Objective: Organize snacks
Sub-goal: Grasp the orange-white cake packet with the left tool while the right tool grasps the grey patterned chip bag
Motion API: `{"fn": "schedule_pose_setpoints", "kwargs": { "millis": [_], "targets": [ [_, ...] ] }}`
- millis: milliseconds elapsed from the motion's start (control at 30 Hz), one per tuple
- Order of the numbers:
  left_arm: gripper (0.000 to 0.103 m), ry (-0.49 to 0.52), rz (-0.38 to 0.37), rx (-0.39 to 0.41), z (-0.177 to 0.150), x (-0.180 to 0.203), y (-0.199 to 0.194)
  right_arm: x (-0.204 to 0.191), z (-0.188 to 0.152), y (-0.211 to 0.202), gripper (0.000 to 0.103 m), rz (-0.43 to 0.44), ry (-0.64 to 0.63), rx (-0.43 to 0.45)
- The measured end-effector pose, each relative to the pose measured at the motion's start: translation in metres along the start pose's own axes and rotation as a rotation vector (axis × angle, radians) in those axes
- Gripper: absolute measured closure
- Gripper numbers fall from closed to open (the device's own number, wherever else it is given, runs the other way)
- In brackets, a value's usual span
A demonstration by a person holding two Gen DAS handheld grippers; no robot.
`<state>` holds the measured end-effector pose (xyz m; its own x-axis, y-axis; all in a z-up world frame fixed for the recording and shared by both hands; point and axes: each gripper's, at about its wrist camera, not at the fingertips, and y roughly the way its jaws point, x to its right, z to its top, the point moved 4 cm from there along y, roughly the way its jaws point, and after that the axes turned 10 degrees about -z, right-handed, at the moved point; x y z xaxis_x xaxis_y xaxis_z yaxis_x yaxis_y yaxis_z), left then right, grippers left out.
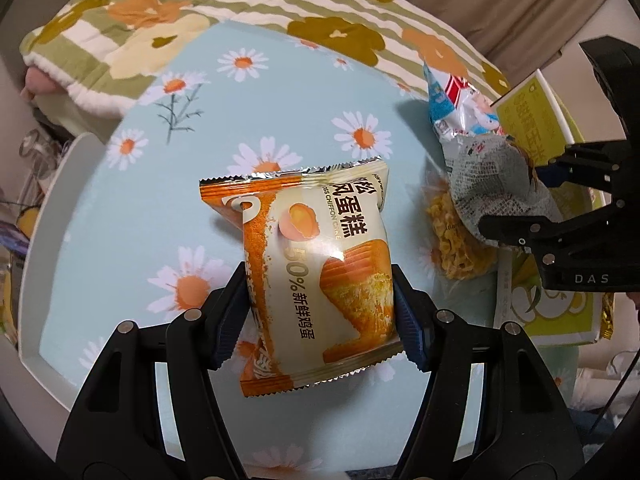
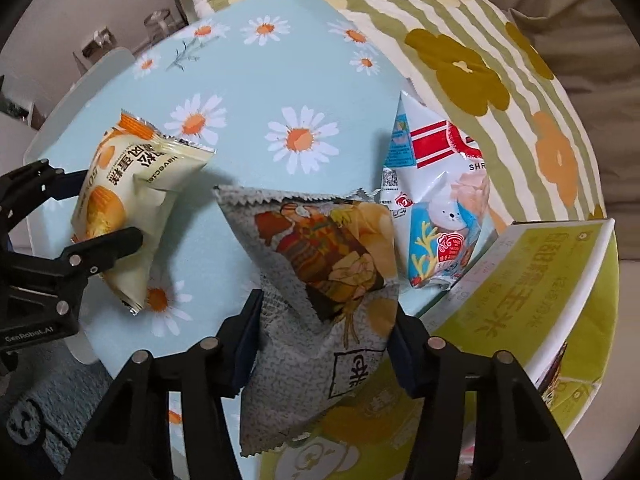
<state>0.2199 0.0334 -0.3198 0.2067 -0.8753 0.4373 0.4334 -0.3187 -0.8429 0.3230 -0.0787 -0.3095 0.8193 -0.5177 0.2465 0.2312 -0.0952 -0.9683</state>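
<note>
Pale-blue daisy-print tablecloth point(image 1: 120, 200) fills the centre; a striped quilt point(image 1: 200, 20) lies at upper frame. The left gripper point(image 1: 320, 312) clamps an orange-cream chiffon cake packet point(image 1: 320, 264). The right gripper point(image 2: 324, 344) clamps a grey snack bag point(image 2: 304, 320).

Desk point(image 2: 240, 92) covered in pale blue cloth with white daisies. On it: white shrimp-snack bag point(image 2: 436, 196) by the right edge, clear noodle packet point(image 1: 460, 236), yellow-green box point(image 2: 536, 292) at the right. Striped floral quilt point(image 1: 168, 24) overlapping the far edge.

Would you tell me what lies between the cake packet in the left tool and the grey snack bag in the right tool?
Only bare daisy-print tablecloth: in the right wrist view nothing lies between the cake packet and the grey snack bag.
</note>
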Motion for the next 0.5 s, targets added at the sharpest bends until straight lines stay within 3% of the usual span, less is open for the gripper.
{"fn": "schedule_pose_setpoints", "kwargs": {
  "millis": [300, 500],
  "targets": [
    [0.041, 0.061, -0.018, 0.049, 0.022, 0.000, -0.038, -0.008, 0.004, -0.045, 0.054, 0.053, 0.130, 0.095],
    [0.041, 0.130, -0.036, 0.085, 0.050, 0.006, -0.065, 0.004, 0.002, -0.084, 0.054, 0.093, 0.287, 0.190]
  ]
}}
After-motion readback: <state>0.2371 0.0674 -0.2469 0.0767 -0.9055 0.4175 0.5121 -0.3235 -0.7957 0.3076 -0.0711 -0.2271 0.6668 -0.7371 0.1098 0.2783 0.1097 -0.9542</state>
